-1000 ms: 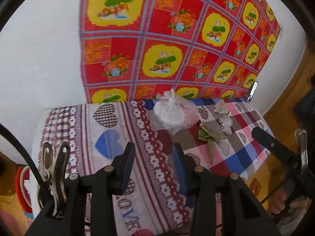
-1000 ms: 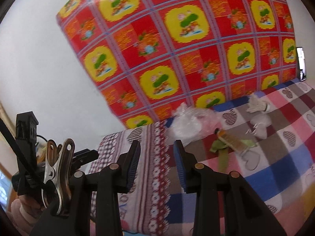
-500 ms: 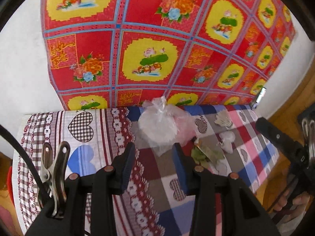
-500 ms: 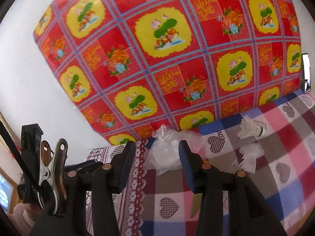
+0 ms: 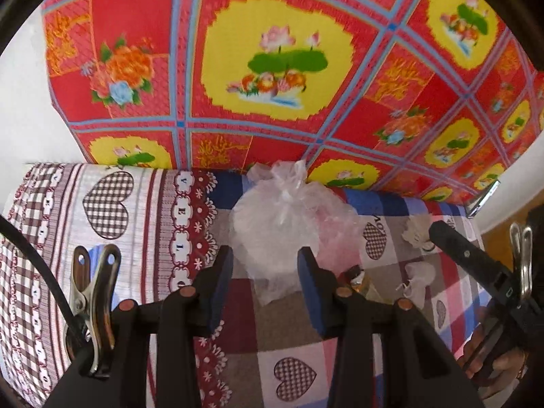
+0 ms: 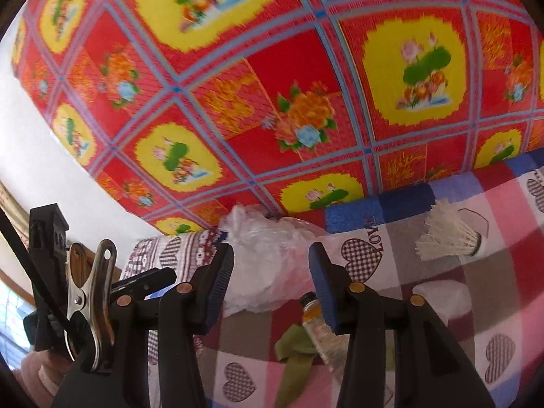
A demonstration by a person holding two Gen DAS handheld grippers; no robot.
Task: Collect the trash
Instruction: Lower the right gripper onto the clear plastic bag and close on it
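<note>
- Against the red floral wall cloth (image 5: 272, 68), a clear plastic bag (image 5: 282, 224) is lying on the heart-print bench cover (image 5: 292, 333).
- Left claw (image 5: 264, 272) is hovering before the bag, jaws partly apart, gripping nothing.
- Right claw (image 6: 270, 272) is standing partly open, empty, bag beyond it.
- Right of the bag: shuttlecock (image 6: 448, 238), tube (image 6: 314, 319), green strip (image 6: 292, 357).
</note>
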